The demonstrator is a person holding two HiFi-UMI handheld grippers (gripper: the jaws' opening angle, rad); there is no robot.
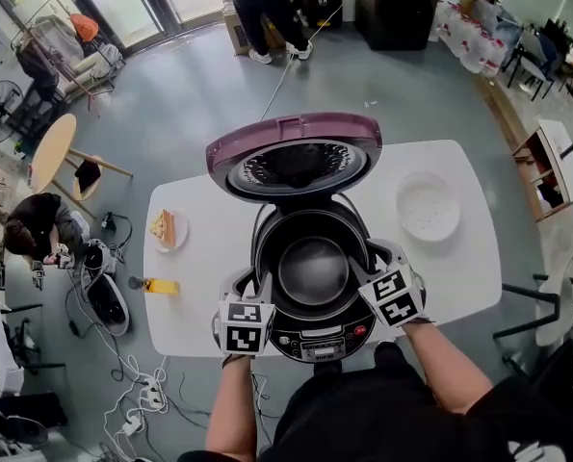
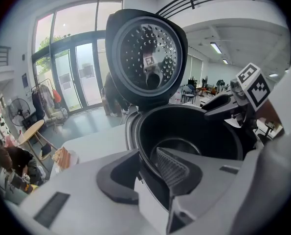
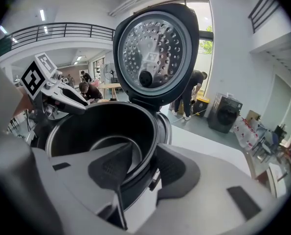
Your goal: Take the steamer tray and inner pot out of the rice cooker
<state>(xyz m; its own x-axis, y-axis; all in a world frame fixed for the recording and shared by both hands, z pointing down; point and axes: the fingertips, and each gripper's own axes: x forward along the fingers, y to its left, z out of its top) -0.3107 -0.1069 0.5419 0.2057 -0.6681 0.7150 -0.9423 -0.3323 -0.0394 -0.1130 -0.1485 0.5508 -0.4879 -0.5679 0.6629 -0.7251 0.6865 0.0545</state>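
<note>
The rice cooker stands on the white table with its purple lid raised. The dark inner pot sits inside it. The white steamer tray lies on the table to the right. My left gripper straddles the pot's left rim, one jaw outside and one inside, with a slim gap showing at the inner pad. My right gripper straddles the right rim the same way, and pot wall shows beside its inner pad.
A small plate of food and a yellow item lie on the table's left part. People, chairs, a round table and floor cables surround the table.
</note>
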